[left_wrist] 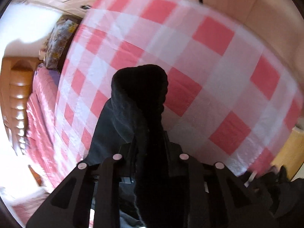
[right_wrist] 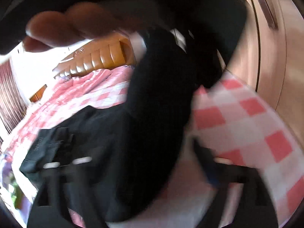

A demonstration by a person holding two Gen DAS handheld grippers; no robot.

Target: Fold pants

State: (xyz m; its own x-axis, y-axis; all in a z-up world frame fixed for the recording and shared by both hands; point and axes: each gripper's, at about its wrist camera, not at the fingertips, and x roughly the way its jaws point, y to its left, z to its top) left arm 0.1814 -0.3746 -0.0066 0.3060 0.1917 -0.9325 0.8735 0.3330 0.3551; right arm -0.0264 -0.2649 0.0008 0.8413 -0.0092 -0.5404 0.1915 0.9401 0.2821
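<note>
- The left gripper [left_wrist: 150, 148] is clenched on a bunched fold of the black pants [left_wrist: 139, 102]; the cloth rises in a thick hump between its fingers, lifted above the checked bedspread [left_wrist: 209, 60]
- In the right wrist view the right gripper [right_wrist: 144, 163] is smeared by motion blur and draped in the same dark cloth [right_wrist: 152, 114] — I cannot tell whether it is clenched or released
- The pants hang partly in the air and partly lie crumpled on the bed, a pocket or waistband patch [right_wrist: 49, 144] showing at lower left
- Risk: the bunched grab probably holds several layers unevenly; one layer could slip out and leave the fold crooked
- Risk: if the right gripper holds nothing, the free side would likely sag and twist, dragging the bedspread into wrinkles
- Risk: the person's fingers [right_wrist: 57, 26] sit close above the cloth and may catch it
- Count: one pair of pants; two grippers; one bedspread; one wooden headboard [right_wrist: 100, 57]; one patterned cushion [left_wrist: 57, 41] — nothing else countable shows clearly
</note>
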